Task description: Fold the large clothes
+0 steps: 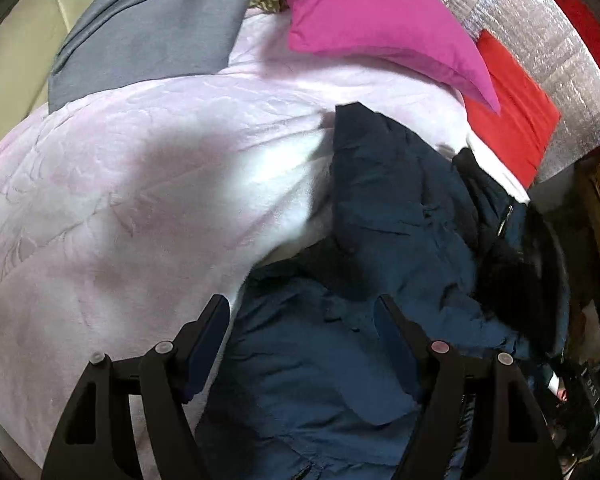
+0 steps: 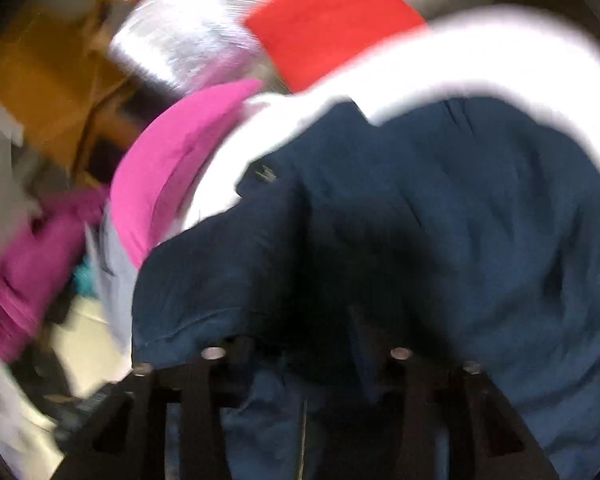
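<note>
The left tongs (image 1: 300,344) are standing released, their two dark fingers (image 1: 210,332) spread wide over the coat (image 1: 380,240) with nothing pinched between them. The right tongs (image 2: 300,344) are sitting low in a badly smeared right-wrist view; their fingers are sinking into dark folds of the coat, and I cannot tell whether they are clenching cloth or only hovering over it.

The coat, a bulky navy one, is lying crumpled on the pink blanket (image 1: 120,200). In the left-wrist view it is filling the frame from 6 o'clock round to 3 o'clock, with a zip pull (image 1: 505,220) and a dark furry trim (image 1: 508,276) showing near 3 o'clock, close to the bed's edge.

Judging from this, a few things are threatening the fold. The padded cloth is thick and slick, so a shallow pinch is likely to be slipping off, or catching only the top layer. The left tongs are straddling the seam where coat meets blanket, so a closing pinch is at risk of dragging the blanket along. The heavy trimmed end is lying near the edge and could be sliding off once the coat is lifted.

Farther out, a magenta pillow (image 1: 380,20) is resting at 12 o'clock, a red cloth (image 1: 512,128) at 2 o'clock and a grey garment (image 1: 148,28) at 11 o'clock, all near enough for a swung sleeve to be knocking them.
</note>
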`<state>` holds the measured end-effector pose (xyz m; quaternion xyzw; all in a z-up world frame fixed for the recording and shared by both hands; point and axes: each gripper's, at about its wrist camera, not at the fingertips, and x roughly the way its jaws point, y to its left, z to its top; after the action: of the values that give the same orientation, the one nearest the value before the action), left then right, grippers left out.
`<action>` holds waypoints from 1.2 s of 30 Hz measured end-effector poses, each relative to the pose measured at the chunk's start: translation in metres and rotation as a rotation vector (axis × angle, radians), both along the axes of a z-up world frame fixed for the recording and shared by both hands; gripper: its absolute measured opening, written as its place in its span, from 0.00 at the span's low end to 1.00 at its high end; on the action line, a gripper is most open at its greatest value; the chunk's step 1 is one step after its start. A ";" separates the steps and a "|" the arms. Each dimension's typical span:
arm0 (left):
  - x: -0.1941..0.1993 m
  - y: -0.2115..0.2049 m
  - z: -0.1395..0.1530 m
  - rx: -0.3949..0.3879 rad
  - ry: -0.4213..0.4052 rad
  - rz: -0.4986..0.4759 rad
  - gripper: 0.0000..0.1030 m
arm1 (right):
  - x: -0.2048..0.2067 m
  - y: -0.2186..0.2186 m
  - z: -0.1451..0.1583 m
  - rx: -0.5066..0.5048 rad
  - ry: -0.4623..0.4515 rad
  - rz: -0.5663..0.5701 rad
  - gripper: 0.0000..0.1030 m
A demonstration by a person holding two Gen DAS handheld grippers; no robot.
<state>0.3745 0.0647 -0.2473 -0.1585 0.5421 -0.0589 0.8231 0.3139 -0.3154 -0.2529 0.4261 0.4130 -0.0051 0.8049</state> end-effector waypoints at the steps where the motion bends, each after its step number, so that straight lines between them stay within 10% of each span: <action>1: 0.001 -0.002 -0.002 0.008 0.004 -0.001 0.73 | -0.007 -0.005 -0.009 0.054 0.004 -0.008 0.57; 7: 0.007 -0.014 -0.015 0.060 0.022 -0.015 0.73 | -0.043 -0.010 -0.001 0.006 -0.017 0.006 0.66; 17: 0.006 -0.016 -0.011 0.089 0.017 -0.010 0.73 | -0.047 0.092 0.067 -0.729 -0.170 0.290 0.85; 26: 0.005 -0.002 -0.005 0.100 0.002 0.019 0.73 | -0.001 0.193 0.018 -1.263 -0.096 0.545 0.84; 32: 0.000 -0.004 0.001 0.107 -0.009 0.011 0.73 | 0.008 0.143 0.055 -0.945 -0.184 0.376 0.34; 36: -0.001 -0.010 0.001 0.117 -0.014 -0.005 0.73 | -0.008 0.077 0.069 -0.623 -0.216 0.210 0.32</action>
<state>0.3732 0.0544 -0.2467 -0.1082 0.5394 -0.0300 0.8345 0.3058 -0.2387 -0.1839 0.1130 0.3458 -0.0029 0.9315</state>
